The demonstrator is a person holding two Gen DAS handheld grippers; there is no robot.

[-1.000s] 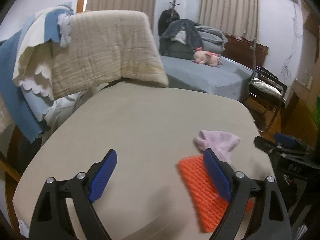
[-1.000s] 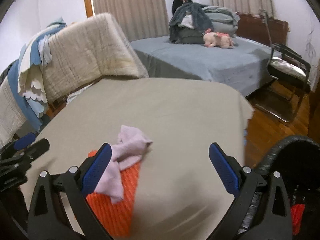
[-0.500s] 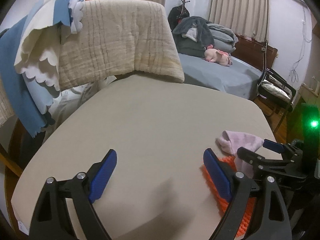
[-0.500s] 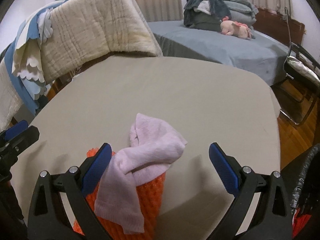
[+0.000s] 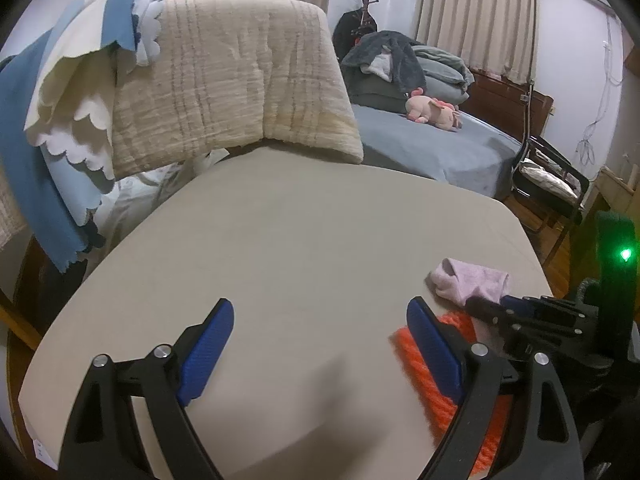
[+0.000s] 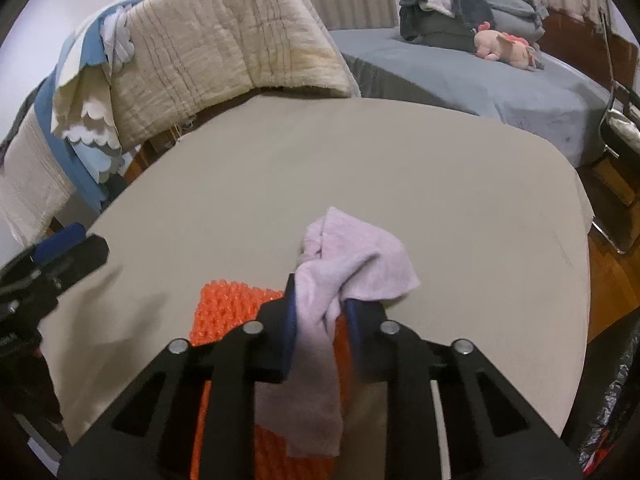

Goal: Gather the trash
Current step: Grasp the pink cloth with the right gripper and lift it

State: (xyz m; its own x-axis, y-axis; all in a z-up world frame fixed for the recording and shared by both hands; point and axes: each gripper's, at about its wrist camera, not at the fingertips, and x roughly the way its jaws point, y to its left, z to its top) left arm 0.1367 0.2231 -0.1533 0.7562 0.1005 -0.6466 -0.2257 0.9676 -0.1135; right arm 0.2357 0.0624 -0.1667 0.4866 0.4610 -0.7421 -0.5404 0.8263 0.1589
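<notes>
A pale pink cloth (image 6: pixel 356 256) lies on the beige table (image 6: pixel 400 152), partly over an orange mesh pad (image 6: pixel 228 308). My right gripper (image 6: pixel 320 294) is closing its jaws on the cloth, and the blue pads pinch the bunched fabric between them. Seen from the left wrist, the pink cloth (image 5: pixel 472 282) and orange pad (image 5: pixel 436 396) sit at the right, with the right gripper (image 5: pixel 490 302) at the cloth's near edge. My left gripper (image 5: pixel 320 306) stands open over bare table with nothing between its fingers, its right finger just beside the orange pad.
A chair back draped with a beige blanket (image 5: pixel 236 80) and blue-and-white cloths (image 5: pixel 60 128) stands at the table's far left. Behind is a grey bed (image 6: pixel 480 76) with a pink plush toy (image 6: pixel 504 48). A black bag (image 6: pixel 616 400) opens at the lower right.
The right gripper moved over the pink cloth, then its jaws went from wide open to closed on it. The left gripper stayed open and nearly still.
</notes>
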